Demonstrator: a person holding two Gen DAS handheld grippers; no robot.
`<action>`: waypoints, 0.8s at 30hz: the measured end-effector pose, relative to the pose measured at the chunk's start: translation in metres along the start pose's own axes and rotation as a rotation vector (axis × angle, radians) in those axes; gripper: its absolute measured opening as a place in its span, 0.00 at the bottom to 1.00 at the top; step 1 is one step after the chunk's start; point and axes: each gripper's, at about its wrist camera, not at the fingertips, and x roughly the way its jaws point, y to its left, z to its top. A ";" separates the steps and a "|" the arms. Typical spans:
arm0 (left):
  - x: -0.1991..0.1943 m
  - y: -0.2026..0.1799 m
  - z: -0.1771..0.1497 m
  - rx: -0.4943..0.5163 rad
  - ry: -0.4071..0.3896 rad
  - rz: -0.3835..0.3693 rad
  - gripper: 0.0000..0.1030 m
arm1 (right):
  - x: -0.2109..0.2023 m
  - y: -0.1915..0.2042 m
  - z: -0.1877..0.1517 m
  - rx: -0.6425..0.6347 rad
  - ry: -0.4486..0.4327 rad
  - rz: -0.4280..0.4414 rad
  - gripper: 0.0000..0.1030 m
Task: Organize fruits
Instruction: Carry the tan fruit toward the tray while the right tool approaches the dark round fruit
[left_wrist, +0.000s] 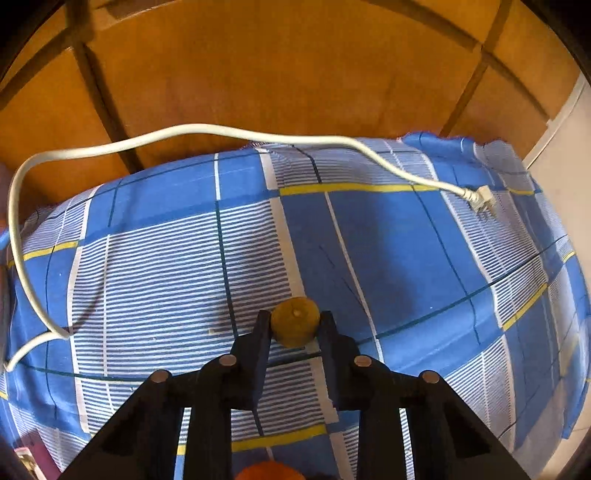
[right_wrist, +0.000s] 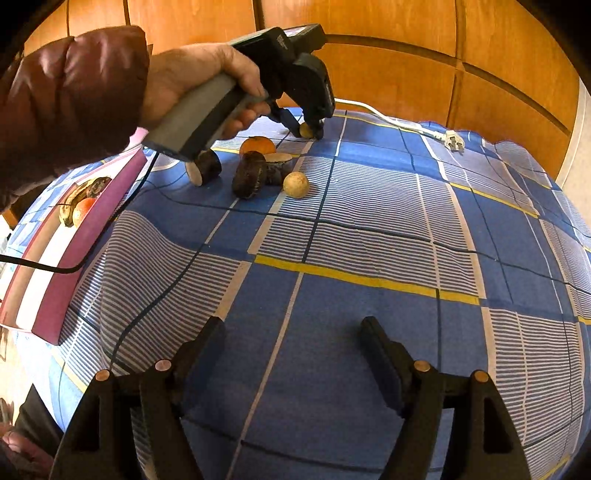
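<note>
The left gripper (left_wrist: 295, 325) clamps a small yellow-green fruit (left_wrist: 295, 322) on a tabletop covered w/ a blue, white and yellow checked cloth (left_wrist: 388, 236), jaws pressed to its two sides, fruit resting on the cloth toward the far edge. The right-wrist view shows the same grip from across the tabletop: left gripper (right_wrist: 308, 130) on the fruit (right_wrist: 306, 130), held by a person's hand (right_wrist: 199, 77) in a dark red padded sleeve (right_wrist: 74, 96).

The right gripper (right_wrist: 293, 332) hangs over bare cloth near the near edge, jaws wide apart, nothing between them.

The fruit looks round, firm-skinned and matte, w/ a small pale stem nub on top; prob. light and stiff enough to take a squeeze, though it could roll if released on the wrinkled cloth. Taking it across the widest part, as here, seems the safe hold.

More produce sits between the held fruit and the left edge: an orange (right_wrist: 257, 144), glossy and pebbled; a pale tan ball-shaped fruit (right_wrist: 296, 185), dull-surfaced; and three dark brown, rough-skinned chunks (right_wrist: 249, 174) w/ flat pale cut faces, kind unclear. These look heavier and more awkward to grip.

At the left edge lies a flat purple-and-white striped mat or tray (right_wrist: 55, 291) holding a spotted banana (right_wrist: 83, 195) and another orange fruit (right_wrist: 84, 209), likely the sorting spot. A white power cord (left_wrist: 110, 147) w/ plug (left_wrist: 482, 197) trails along the far edge, apart from the fruit.
</note>
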 end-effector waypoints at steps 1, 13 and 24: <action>-0.006 0.002 -0.002 -0.006 -0.024 -0.005 0.25 | 0.000 0.000 0.000 -0.001 -0.001 -0.001 0.75; -0.133 0.017 -0.092 -0.004 -0.227 -0.095 0.25 | 0.000 0.003 0.000 0.010 0.009 -0.033 0.75; -0.170 0.005 -0.233 0.025 -0.193 -0.122 0.25 | 0.001 0.007 0.001 0.015 0.021 -0.066 0.75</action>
